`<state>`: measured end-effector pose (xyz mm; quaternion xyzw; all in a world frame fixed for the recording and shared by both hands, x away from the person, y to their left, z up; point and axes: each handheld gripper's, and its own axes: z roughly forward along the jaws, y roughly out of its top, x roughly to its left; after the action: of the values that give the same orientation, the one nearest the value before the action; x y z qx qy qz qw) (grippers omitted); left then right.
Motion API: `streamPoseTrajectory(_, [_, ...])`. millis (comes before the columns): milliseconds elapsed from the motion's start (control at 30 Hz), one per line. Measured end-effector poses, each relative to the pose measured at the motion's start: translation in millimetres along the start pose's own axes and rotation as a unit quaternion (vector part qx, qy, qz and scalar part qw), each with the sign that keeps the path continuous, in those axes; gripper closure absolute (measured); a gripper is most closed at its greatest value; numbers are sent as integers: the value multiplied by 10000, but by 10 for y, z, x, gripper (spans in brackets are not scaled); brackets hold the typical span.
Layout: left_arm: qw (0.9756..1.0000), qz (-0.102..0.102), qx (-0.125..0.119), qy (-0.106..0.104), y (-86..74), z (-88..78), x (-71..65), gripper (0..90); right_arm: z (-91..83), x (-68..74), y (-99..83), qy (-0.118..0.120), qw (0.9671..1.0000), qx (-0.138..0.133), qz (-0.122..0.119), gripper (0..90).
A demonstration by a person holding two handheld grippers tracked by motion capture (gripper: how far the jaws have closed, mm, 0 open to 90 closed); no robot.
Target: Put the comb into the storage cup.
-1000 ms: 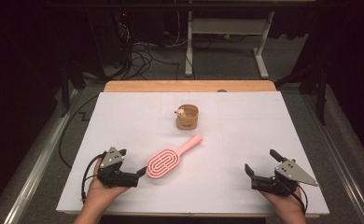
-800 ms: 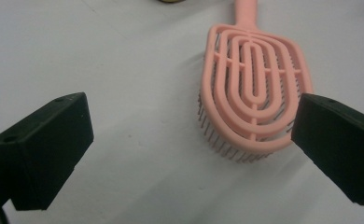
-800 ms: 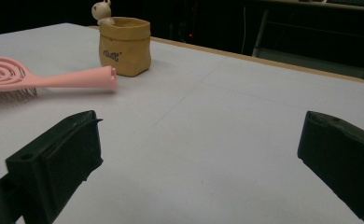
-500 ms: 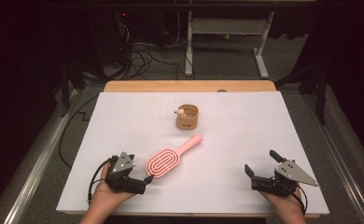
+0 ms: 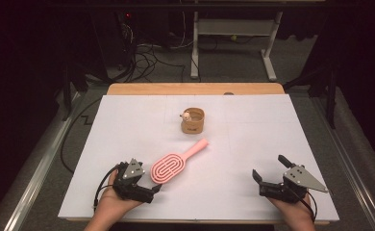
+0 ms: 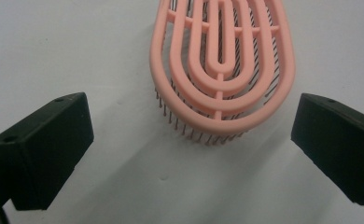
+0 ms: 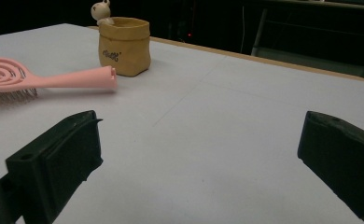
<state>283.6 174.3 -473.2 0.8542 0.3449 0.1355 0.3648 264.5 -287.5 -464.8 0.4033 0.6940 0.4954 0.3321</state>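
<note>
Overhead light is brightening my white table [image 5: 253,159] evenly; surroundings are staying dark, my close jaws blurring softly.

A small tan pouch [image 5: 193,121] stands upright toward the far middle of the white tabletop [image 5: 272,130], a little pale figure [image 5: 187,115] perched on its rim. Beyond the tabletop's wooden far edge, cables [image 5: 142,53] lie tangled on the dark floor beside a white metal frame [image 5: 233,29].

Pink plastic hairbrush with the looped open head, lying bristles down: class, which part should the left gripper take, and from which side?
Probably the rounded end of the pink plastic hairbrush. The open left gripper already faces it, jaws either side. Coming low from the person's side, closing across the head's width, suits its narrow rim raised on bristles above the white table.
</note>
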Motion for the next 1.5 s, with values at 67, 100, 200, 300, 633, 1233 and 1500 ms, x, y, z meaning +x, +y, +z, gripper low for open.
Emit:
streamPoseTrajectory(67, [10000, 11, 57, -15, 23, 23, -7, 0, -2, 1, 1, 7, 10000, -9, -17, 4])
streamPoseTrajectory(100, [10000, 30, 94, -8, 37, 33, -12, 0, -1, 2, 1, 7, 10000, -4, -28, 4])
streamPoseTrajectory(200, [9999, 72, 140, -12, 108, 45, -23, 0, 6, 12, -4, 20, 10000, 25, -38, 4])
streamPoseTrajectory(300, [9997, 124, 196, 25, 148, 49, -22, 0, 12, 15, -6, 23, 10000, 37, -51, 4])
streamPoseTrajectory(633, [9992, -43, 375, -146, 278, 84, 40, 0, -8, 9, 2, 12, 10000, 8, -43, 4])
streamPoseTrajectory(1233, [9969, 193, 753, -147, 457, 174, -30, 0, 3, 27, 9, 78, 9999, 6, -81, 4])
streamPoseTrajectory(1500, [9946, 271, 984, -176, 561, 231, -11, 0, 8, 28, 6, 86, 9999, 17, -92, 4])
